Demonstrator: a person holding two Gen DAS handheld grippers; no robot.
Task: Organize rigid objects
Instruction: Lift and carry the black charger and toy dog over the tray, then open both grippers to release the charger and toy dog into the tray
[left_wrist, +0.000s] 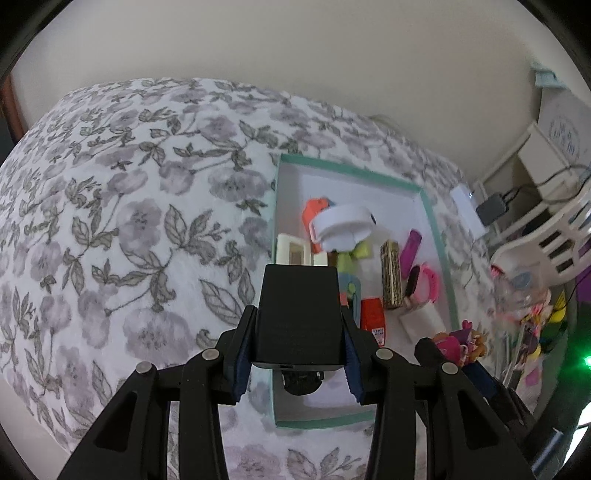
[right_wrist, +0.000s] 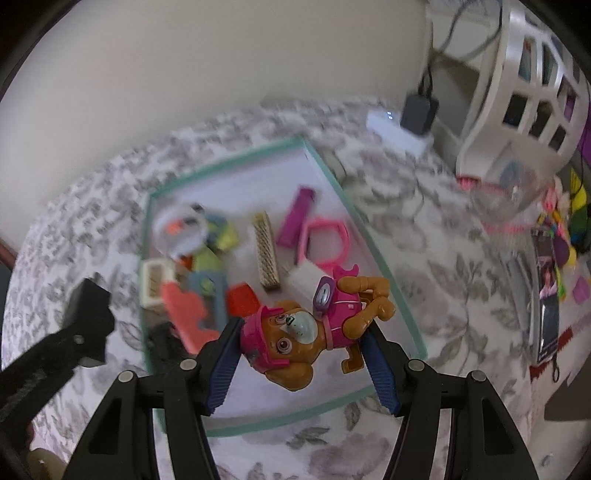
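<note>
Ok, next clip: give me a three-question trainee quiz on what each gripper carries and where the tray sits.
1. True or false: the left gripper is clamped on a matte black plastic block.
2. What does the right gripper hold: A, a purple flat case; B, a brown toy puppy figure in pink outfit; C, a red card box?
3. Fill in: the mint-rimmed white shallow tray rests on a ____-patterned blanket.

Key: 1 true. 2 B. 3 floral.
</note>
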